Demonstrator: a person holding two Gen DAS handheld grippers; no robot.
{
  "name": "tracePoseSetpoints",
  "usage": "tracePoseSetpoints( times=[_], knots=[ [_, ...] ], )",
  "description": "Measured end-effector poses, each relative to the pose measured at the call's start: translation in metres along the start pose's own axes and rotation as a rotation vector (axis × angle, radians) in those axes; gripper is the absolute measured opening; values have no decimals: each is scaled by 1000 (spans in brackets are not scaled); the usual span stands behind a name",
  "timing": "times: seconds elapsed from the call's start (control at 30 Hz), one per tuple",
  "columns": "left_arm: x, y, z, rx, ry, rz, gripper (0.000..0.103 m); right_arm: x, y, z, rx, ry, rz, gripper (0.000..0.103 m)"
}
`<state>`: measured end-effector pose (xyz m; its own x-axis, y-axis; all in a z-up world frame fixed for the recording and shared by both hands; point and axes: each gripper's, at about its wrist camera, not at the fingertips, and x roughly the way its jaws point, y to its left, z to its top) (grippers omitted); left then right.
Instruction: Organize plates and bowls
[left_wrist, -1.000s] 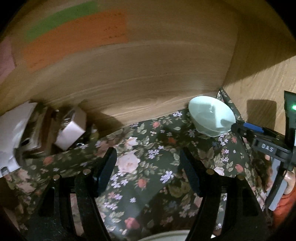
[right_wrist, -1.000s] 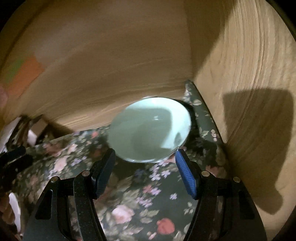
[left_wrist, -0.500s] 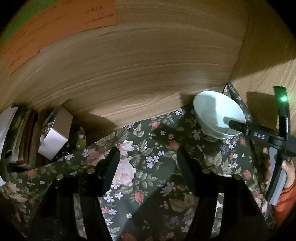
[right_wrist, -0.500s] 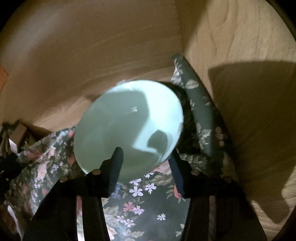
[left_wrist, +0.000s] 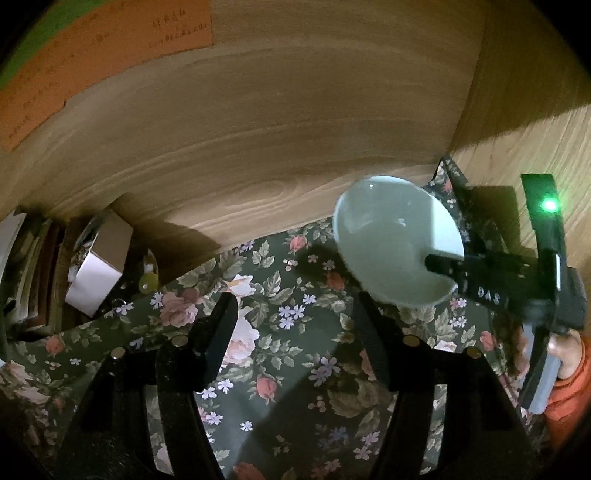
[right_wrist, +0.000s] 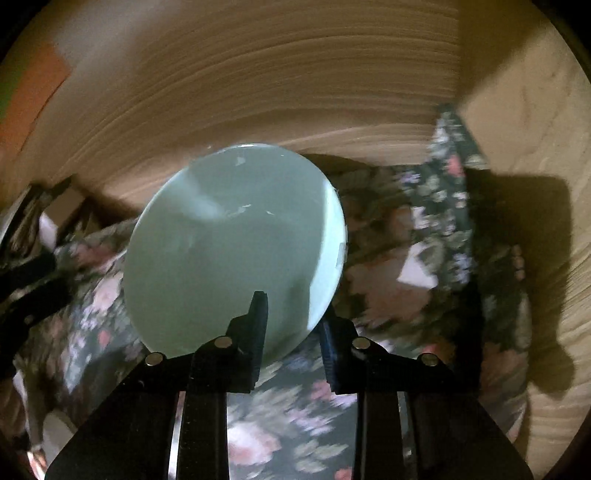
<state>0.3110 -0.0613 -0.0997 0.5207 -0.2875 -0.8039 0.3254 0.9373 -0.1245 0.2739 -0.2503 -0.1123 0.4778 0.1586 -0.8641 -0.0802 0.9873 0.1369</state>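
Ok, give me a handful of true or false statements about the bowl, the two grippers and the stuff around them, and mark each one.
1. The right gripper is clamped on the rim of the pale green bowl. True: one finger sits inside the bowl, the other outside.
2. The bowl sits flat on the cloth. False: it is tilted, its opening turned sideways.
3. The left gripper holds a plate. False: its jaws stand open with only the floral cloth between them.
4. An orange paper is stuck on the wooden wall. True.
5. A small white box lies to the right of the bowl in the left wrist view. False: it lies far to the left, by the wall.
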Motion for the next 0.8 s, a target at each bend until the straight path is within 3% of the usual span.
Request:
tracePoseSetpoints(
  times=[0.33,0.57,0.8],
  knots=[
    [14,7,-20,-5,106,30,65,-19,44,-40,-126,67,114,21],
    [24,11,-38,1,165,34,65,-28,36,-42,-75,30,115,30],
    [34,5,-43,15,196,6,45,-10,42,-36,-36,37,123,30]
  ],
)
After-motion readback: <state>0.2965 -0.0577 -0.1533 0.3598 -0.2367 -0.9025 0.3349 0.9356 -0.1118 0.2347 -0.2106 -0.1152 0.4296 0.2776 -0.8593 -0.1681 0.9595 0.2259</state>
